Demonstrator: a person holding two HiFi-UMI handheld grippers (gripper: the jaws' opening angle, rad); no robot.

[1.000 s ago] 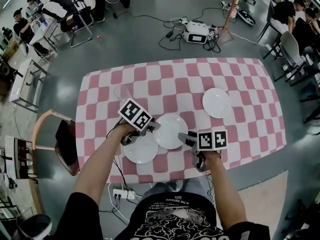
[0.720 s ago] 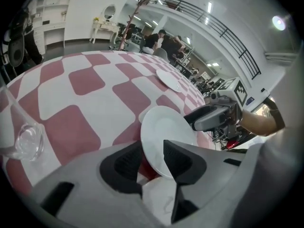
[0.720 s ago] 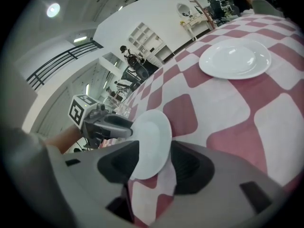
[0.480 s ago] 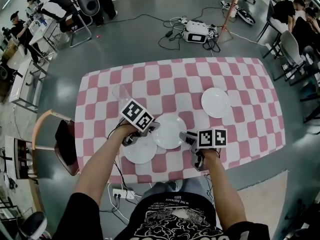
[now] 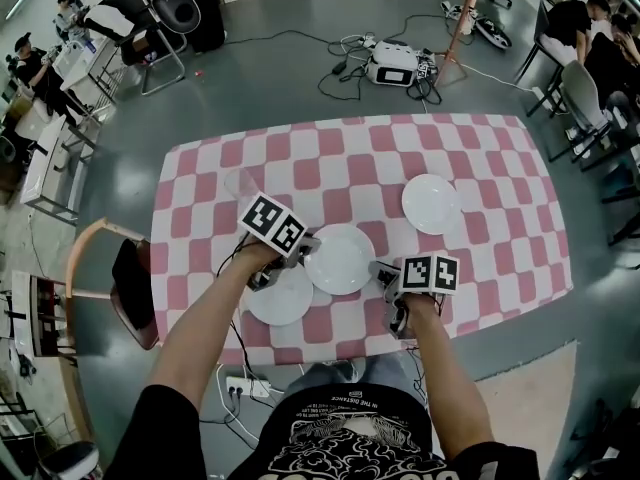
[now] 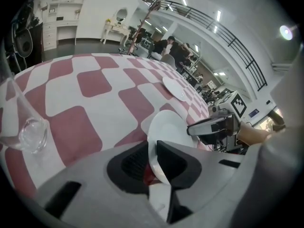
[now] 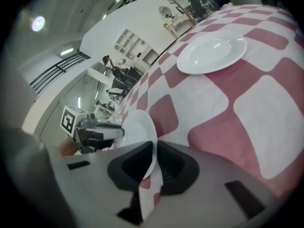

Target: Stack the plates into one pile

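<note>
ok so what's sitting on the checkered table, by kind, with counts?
White plates: 3 (middle plate, near-left plate, far-right plate)
Clear glass: 1
Total: 4

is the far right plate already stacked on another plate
No, the far right plate lies alone on the checked tablecloth, touching no other plate.
</note>
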